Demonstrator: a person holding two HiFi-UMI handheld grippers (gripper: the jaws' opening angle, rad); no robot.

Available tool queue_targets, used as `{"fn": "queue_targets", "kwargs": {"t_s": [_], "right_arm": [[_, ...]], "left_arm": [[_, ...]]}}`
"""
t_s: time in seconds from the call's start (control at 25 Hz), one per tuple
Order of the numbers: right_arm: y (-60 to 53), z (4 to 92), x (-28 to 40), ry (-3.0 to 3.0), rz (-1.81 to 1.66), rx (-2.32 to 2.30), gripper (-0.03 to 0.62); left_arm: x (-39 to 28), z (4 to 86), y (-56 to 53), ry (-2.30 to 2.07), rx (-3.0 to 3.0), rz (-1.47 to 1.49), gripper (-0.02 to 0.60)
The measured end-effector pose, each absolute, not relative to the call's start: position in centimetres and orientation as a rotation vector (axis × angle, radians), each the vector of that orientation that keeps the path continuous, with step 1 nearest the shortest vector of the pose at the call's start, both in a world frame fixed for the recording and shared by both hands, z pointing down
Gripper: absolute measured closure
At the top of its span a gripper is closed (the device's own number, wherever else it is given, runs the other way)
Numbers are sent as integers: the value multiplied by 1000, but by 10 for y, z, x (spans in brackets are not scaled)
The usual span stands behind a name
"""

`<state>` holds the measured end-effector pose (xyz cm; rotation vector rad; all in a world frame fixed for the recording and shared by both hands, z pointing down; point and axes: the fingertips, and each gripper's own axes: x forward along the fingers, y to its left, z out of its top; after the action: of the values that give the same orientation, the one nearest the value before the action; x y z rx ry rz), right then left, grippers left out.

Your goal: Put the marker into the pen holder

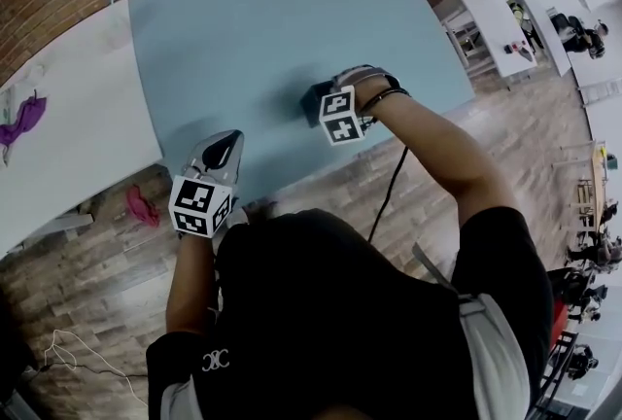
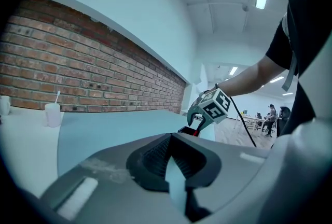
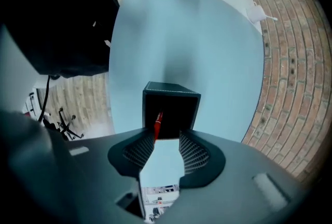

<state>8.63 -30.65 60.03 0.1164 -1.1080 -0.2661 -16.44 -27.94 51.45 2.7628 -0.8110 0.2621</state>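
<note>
The slim red marker (image 3: 157, 123) stands inside the black square pen holder (image 3: 171, 89), leaning against one inner wall. The holder sits upright on the pale blue table (image 3: 187, 26), near the edge closest to the person. The right tongs (image 3: 167, 137) hang directly over the holder's mouth, ribbed pads apart and nothing pressed between them; the marker's upper end lies just beside one pad, and whether it touches cannot be told. The left tongs (image 2: 170, 137) are off to the side at the table's near edge, pads together and empty.

The drop looks made to me, so what is left is a clean withdrawal. Lift the right tongs straight up along the marker's line with the pads wide, so the ribbing cannot catch the marker and drag it back out; avoid any sideways sweep, since the box looks light enough to tip or slide; if it wobbles, the left tongs are close enough to steady a wall.
</note>
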Motion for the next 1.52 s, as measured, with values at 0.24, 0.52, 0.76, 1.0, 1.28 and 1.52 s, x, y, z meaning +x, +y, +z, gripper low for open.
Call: {"fn": "queue_targets", "kwargs": {"t_s": [0.24, 0.52, 0.76, 1.0, 1.28, 1.52], "right_arm": [[-315, 548, 65, -1457, -108, 446, 430], [-313, 470, 88, -1862, -43, 1173, 482], [-279, 430, 132, -2048, 37, 1900, 585], [-237, 439, 151, -2140, 241, 2282, 585], [-224, 473, 136, -2160, 274, 2252, 588], [-226, 490, 133, -2186, 350, 2200, 588]], "left_arm": [[-152, 514, -281, -733, 2788, 270, 575], [-135, 500, -293, -671, 2862, 312, 575], [-122, 483, -310, -663, 2919, 329, 575], [-104, 474, -315, -614, 2953, 384, 575], [-87, 471, -315, -566, 2986, 445, 575], [-85, 476, -315, -583, 2984, 488, 575]]}}
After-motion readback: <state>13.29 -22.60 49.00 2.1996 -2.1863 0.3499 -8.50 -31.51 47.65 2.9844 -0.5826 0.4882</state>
